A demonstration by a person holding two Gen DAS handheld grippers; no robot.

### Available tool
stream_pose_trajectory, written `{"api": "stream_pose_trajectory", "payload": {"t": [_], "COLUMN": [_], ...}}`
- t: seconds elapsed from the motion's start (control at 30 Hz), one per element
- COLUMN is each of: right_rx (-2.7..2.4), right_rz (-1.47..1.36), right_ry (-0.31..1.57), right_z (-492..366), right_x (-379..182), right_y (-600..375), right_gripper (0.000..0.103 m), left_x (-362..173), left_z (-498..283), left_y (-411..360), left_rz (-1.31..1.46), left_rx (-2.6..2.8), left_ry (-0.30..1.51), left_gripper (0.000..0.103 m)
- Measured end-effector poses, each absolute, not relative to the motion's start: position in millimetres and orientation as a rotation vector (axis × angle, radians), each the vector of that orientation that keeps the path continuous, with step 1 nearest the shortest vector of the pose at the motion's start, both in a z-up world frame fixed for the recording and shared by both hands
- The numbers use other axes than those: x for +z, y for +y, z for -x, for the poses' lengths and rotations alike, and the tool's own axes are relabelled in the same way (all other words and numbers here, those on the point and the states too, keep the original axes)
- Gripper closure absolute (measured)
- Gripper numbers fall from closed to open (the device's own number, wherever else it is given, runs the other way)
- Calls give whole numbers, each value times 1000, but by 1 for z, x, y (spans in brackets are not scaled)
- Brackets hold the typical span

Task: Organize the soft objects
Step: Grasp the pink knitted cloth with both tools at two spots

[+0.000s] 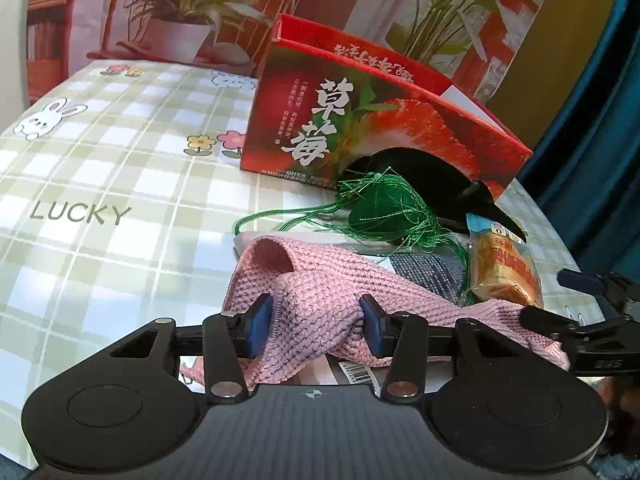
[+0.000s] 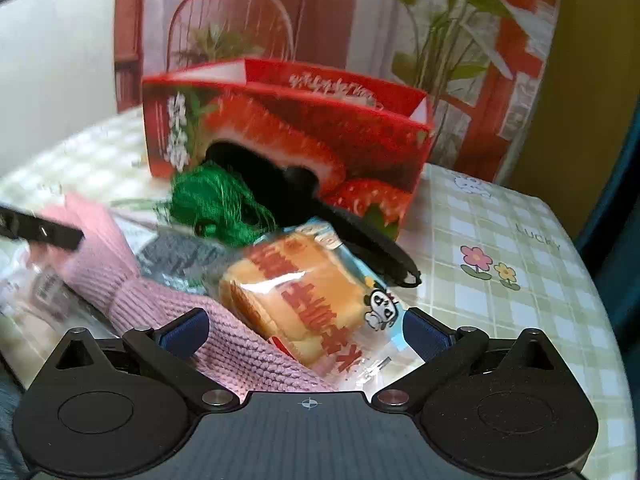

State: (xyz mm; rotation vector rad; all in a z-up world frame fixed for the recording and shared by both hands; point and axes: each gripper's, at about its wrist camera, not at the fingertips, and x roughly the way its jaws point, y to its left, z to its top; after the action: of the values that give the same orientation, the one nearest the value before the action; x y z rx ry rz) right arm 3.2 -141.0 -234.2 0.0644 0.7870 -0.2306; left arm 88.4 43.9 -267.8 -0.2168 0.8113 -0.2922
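A pink knitted cloth point(image 1: 320, 300) lies on the table in front of a red strawberry box point(image 1: 360, 120). My left gripper point(image 1: 316, 328) is shut on a fold of the pink knitted cloth. Behind it lie a green tassel point(image 1: 384, 208), a black soft item point(image 1: 440, 184) and a wrapped bread point(image 1: 504, 268). My right gripper point(image 2: 306, 332) is open, its fingers either side of the wrapped bread point(image 2: 304, 300) and the pink cloth point(image 2: 240, 344). The green tassel point(image 2: 216, 204), black item point(image 2: 300, 192) and box point(image 2: 288, 132) lie beyond.
A grey-blue knit item point(image 1: 424, 272) lies under the pile; it also shows in the right wrist view point(image 2: 180, 256). A clear packet with a barcode point(image 1: 360, 376) sits beneath the cloth. The checked tablecloth point(image 1: 100, 200) extends left. A printed backdrop stands behind the box.
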Motion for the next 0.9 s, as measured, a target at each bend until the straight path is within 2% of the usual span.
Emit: {"api": "stream_pose_trajectory", "payload": {"t": [0.4, 0.43, 0.47, 0.5, 0.57, 0.6, 0.67, 0.77, 0.9], "right_rx": [-95, -89, -79, -65, -59, -63, -51, -18, 5], "right_rz": [-193, -191, -194, -195, -179, -166, -149, -129, -87], "right_ry": [933, 943, 949, 957, 976, 980, 965, 937, 885], "right_z": [24, 22, 21, 19, 16, 15, 16, 17, 16], "right_x": [-228, -229, -230, -232, -235, -237, -234, -225, -207], "right_y": [-137, -136, -135, -134, -133, -132, -130, -129, -125], "right_gripper": [1, 4, 15, 22, 43, 49, 73, 90, 91], "left_x": [-268, -267, -267, -267, -266, -264, -261, -256, -251], "left_z": [-87, -86, -86, -86, -84, -83, -81, -77, -73], "left_y": [46, 46, 46, 46, 45, 44, 44, 41, 42], "left_rz": [231, 230, 232, 235, 237, 231, 227, 212, 211], "left_rx": [-287, -287, -288, -289, -296, -296, -306, -328, -332], "left_ry": [815, 813, 811, 807, 797, 790, 773, 742, 714], "left_gripper": [53, 53, 54, 55, 63, 64, 75, 79, 80]}}
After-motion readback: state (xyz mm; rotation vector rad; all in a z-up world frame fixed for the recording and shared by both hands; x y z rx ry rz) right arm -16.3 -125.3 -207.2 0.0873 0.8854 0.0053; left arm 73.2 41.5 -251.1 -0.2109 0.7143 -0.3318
